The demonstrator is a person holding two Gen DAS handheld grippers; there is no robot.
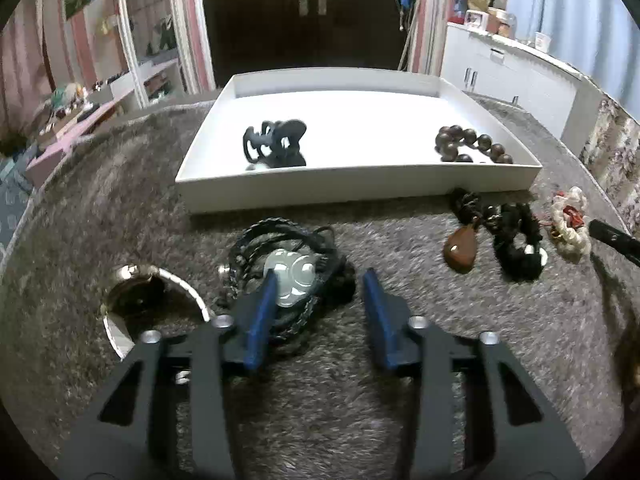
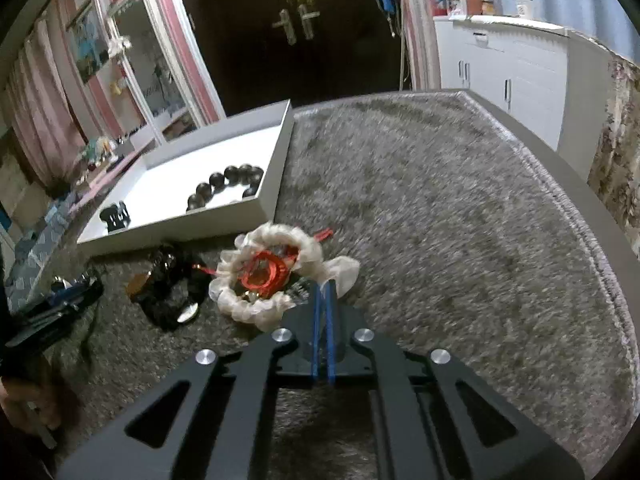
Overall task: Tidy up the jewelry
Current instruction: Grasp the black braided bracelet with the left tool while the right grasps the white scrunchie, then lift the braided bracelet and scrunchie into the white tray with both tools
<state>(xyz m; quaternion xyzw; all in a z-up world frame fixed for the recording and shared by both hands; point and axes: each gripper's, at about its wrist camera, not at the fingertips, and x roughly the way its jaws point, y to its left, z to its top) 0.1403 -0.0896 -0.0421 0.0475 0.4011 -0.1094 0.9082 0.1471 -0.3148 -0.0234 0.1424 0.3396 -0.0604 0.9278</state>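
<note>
A white tray [image 1: 360, 190] holds a black hair claw [image 1: 276, 144] and a dark bead bracelet [image 1: 472, 146]. On the grey rug in front of it lie a black braided cord necklace with a pale pendant [image 1: 292, 274], a silver bangle [image 1: 156, 300], a brown pendant on black cord [image 1: 462, 248], a black scrunchie [image 1: 518, 240] and a cream scrunchie with red thread [image 1: 570, 220]. My left gripper [image 1: 320, 284] is open, its jaws around the pale pendant. My right gripper [image 2: 325, 286] is shut on the cream scrunchie's edge [image 2: 272, 270].
The tray [image 2: 272, 184] sits at the rug's far left in the right wrist view. Grey rug [image 2: 440, 220] spreads to the right, bounded by its curved edge. A white cabinet [image 2: 500, 68] and dark door [image 1: 312, 12] stand behind.
</note>
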